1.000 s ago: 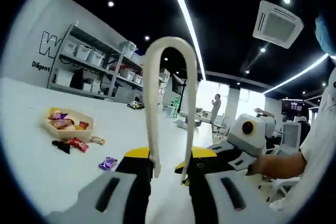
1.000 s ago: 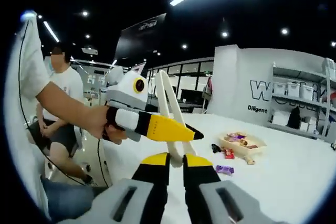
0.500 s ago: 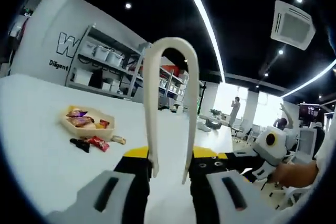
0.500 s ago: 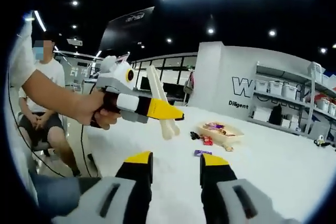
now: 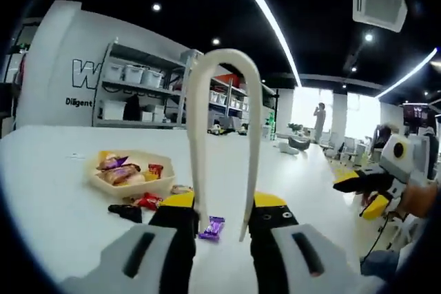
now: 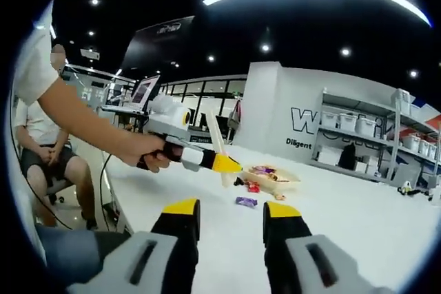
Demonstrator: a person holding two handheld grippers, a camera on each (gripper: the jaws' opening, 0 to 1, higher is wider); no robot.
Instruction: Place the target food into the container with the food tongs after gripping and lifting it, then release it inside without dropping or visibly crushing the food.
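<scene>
1. White bench (image 5: 62, 225) runs across the lower half of both views, with shelving (image 5: 145, 91) of storage bins at the upper left of the left gripper view and at the far right of the right gripper view.

2. At the left of the left gripper view sits the container (image 5: 131, 177), a shallow beige tray already holding several wrapped snacks. Just below it, loose on the bench, lie a dark wrapper (image 5: 125, 211) and a red wrapper (image 5: 148, 202), with a small pale one near the tray's right corner.

3. My left tool (image 5: 222, 228) is clamped on the food tongs (image 5: 222, 129). Their closed loop stands up through the middle of the frame, so the gripping tips point back toward me, out of sight.

4. I take the purple candy (image 5: 212, 227) as the target. It lies flat on the bench at lower centre, between the tongs' two arms as framed, to the right of the tray and apart from it. Its long axis runs roughly away from me.

5. My left side is much the nearer. In the right gripper view the candy (image 6: 245, 202) is far off, mid-frame.

6. My right tool (image 6: 229, 222) stands apart, holding nothing, low over the bench.

7. Nothing lies between candy and tray but the red wrapper, which I judge is the one thing I might nudge.
</scene>
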